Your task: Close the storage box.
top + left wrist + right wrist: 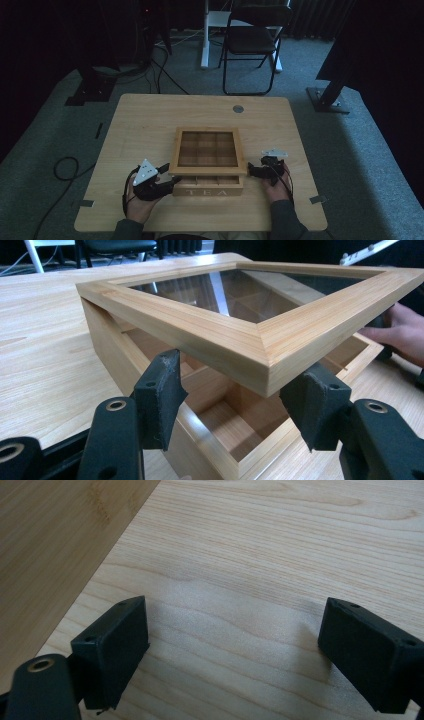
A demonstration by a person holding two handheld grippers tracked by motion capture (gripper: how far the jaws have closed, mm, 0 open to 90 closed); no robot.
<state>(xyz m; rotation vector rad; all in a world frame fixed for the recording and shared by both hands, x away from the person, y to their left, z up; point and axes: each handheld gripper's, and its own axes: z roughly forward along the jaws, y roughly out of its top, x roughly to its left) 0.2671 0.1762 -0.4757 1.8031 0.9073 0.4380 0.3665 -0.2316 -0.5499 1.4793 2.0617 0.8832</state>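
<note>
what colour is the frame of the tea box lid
Pale natural wood, light tan with fine grain, around a clear glass pane. The lid frame shows best in the left gripper view.

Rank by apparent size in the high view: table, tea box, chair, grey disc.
1. table
2. chair, although it stands farther away, so it is unsure against the tea box
3. tea box
4. grey disc

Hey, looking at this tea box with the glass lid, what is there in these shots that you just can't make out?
- Tea box compartments: high view, the raised lid covers most of them; left gripper view shows bare wood only in the near ones.
- Right tool against the box: high view, too small and dark to tell whether it touches.
- Left tool and lid corner: left gripper view, contact unclear.
- Right gripper view: pale wood up close; which surface is unclear.
</note>
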